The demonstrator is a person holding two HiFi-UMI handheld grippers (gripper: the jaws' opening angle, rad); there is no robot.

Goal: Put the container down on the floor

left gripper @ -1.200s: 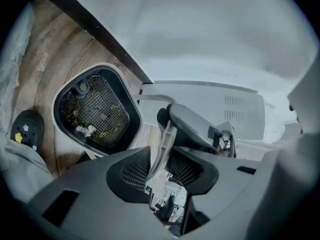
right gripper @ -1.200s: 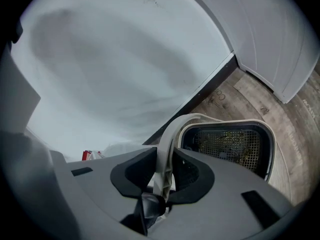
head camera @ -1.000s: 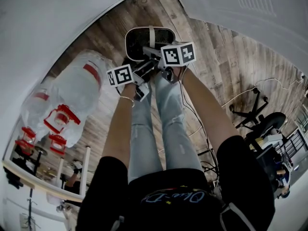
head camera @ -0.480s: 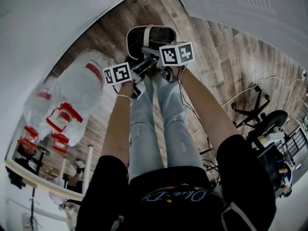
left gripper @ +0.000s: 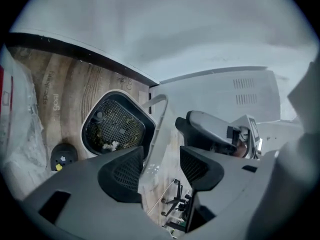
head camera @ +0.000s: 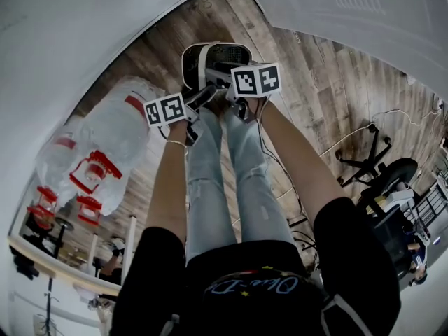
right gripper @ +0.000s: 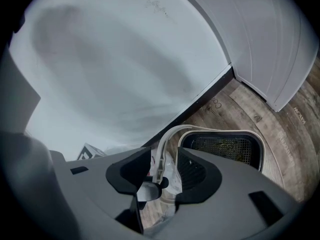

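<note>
The container (head camera: pixel 190 60) is a white basket with a black mesh floor (left gripper: pixel 116 126) and a white arched handle (left gripper: pixel 156 129). It rests on the wood floor by the wall, just beyond the person's feet. My left gripper (left gripper: pixel 159 166) is open; its jaws have just been opening, with the handle strip between them and clear room on the right side. My right gripper (right gripper: pixel 162 171) is also open after opening, and the handle (right gripper: pixel 161 156) stands loose between its pads. In the head view both grippers (head camera: pixel 210 93) (head camera: pixel 221 68) reach over the container's near edge.
A big clear plastic bag (head camera: pixel 112 135) with red parts lies on the floor to the left. A small black round thing (left gripper: pixel 63 155) sits beside the container. The white wall and dark baseboard (left gripper: pixel 90 59) run behind it, a vented white panel (head camera: pixel 350 5) to the right, an office chair (head camera: pixel 378 166) further back.
The left gripper's marker cube has slid a little to the left and tilted. The right gripper and the container stay where they were.
</note>
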